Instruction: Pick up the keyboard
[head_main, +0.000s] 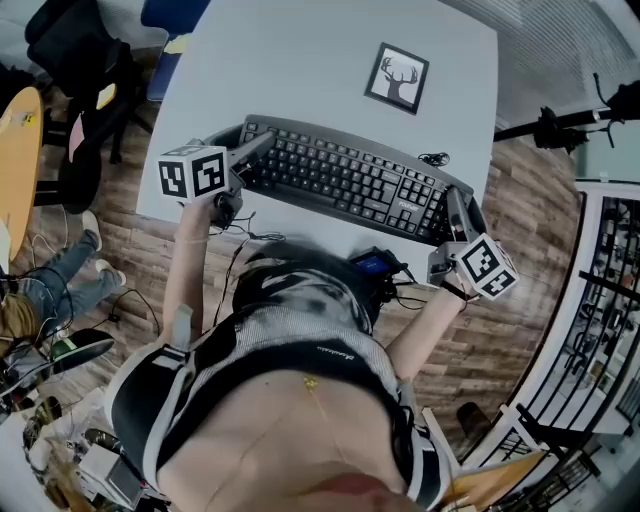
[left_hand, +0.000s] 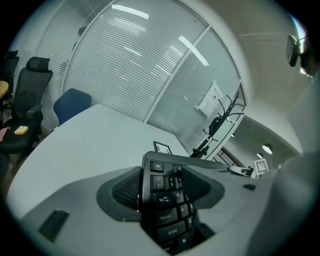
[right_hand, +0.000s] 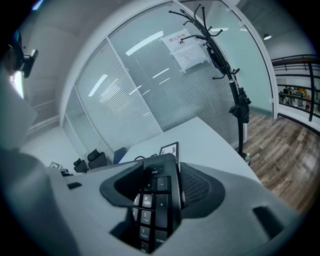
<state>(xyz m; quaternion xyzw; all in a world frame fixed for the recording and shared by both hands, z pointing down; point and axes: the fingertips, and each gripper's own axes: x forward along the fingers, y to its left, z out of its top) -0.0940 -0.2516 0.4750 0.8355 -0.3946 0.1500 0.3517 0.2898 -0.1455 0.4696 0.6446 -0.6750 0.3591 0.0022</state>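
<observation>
A black keyboard (head_main: 340, 180) stretches across the near part of the pale grey table (head_main: 300, 60). My left gripper (head_main: 255, 145) is shut on its left end, and my right gripper (head_main: 455, 200) is shut on its right end. In the left gripper view the keyboard (left_hand: 165, 210) stands edge-on between the ribbed pads (left_hand: 125, 190), with the Esc, Tab and Caps Lock keys showing. The right gripper view has the number-pad end of the keyboard (right_hand: 157, 205) clamped between its pads (right_hand: 200, 187). I cannot tell whether the keyboard is clear of the table.
A framed deer picture (head_main: 396, 78) lies on the table beyond the keyboard. Cables and a small dark device (head_main: 375, 265) hang at the table's near edge. Office chairs (head_main: 90, 90) stand to the left, and a coat stand (right_hand: 235, 90) stands on the wooden floor to the right.
</observation>
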